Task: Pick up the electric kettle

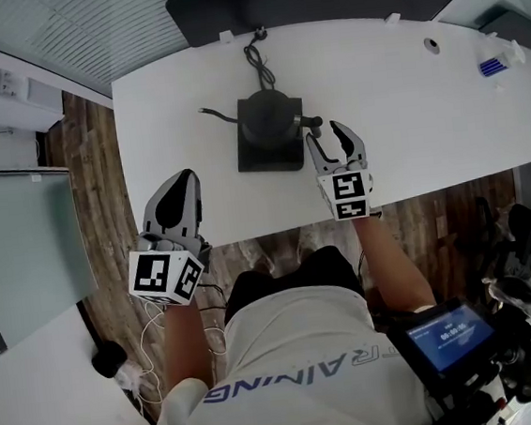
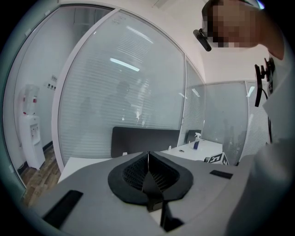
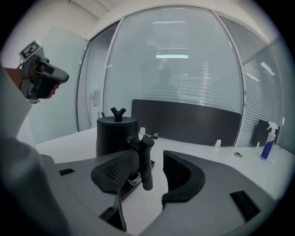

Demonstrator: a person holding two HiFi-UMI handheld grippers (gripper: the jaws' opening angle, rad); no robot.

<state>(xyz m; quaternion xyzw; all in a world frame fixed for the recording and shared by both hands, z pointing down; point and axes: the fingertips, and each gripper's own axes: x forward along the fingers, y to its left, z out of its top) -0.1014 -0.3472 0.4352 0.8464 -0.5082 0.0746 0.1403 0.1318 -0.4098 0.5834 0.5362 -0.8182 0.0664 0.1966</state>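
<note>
The electric kettle [image 1: 268, 117] is seen upright on its square base [image 1: 269, 159], at the middle of the white desk [image 1: 404, 98], with its cord [image 1: 257, 59] trailing toward the far edge. Its handle [image 3: 146, 159] is framed between the wide-open jaws of the right tool [image 1: 324, 133], nearer the left pad, and is not gripped. The left tool [image 1: 184, 187] is held by the desk's near-left corner, jaws pressed together, nothing between them.
</note>
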